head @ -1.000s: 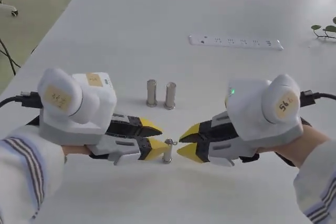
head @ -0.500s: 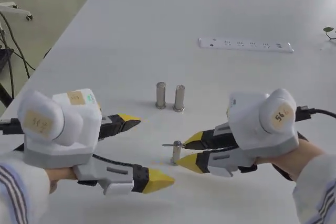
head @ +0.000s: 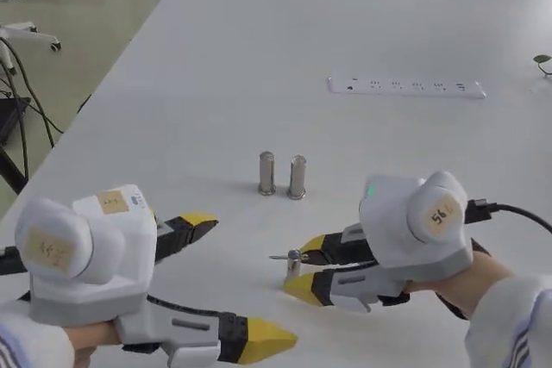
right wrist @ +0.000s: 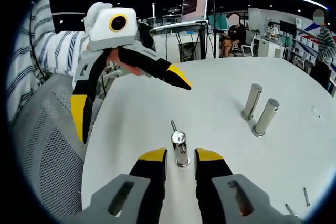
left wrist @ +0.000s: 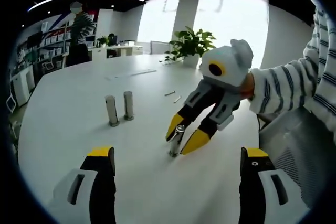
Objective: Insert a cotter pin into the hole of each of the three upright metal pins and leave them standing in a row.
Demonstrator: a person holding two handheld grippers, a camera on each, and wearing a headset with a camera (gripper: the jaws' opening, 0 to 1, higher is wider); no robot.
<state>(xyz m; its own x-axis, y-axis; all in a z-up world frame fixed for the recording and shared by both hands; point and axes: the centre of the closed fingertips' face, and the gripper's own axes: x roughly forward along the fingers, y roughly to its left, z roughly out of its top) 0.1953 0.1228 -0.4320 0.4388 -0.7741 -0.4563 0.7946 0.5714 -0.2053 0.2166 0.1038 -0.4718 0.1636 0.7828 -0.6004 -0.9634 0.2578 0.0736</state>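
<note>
1. White counter [head: 259,66]: an upright metal pin [right wrist: 180,148] with a cotter pin [head: 280,257] through its top.
2. right claw [head: 302,268]: jaws closely flank that pin; I cannot tell if they grip.
3. left claw [head: 241,282]: released wide, left of it.
4. two more metal pins [head: 267,172] stand upright beyond it.

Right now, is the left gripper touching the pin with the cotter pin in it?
Apart. The left gripper view shows bare table between the open left gripper and that pin.
</note>
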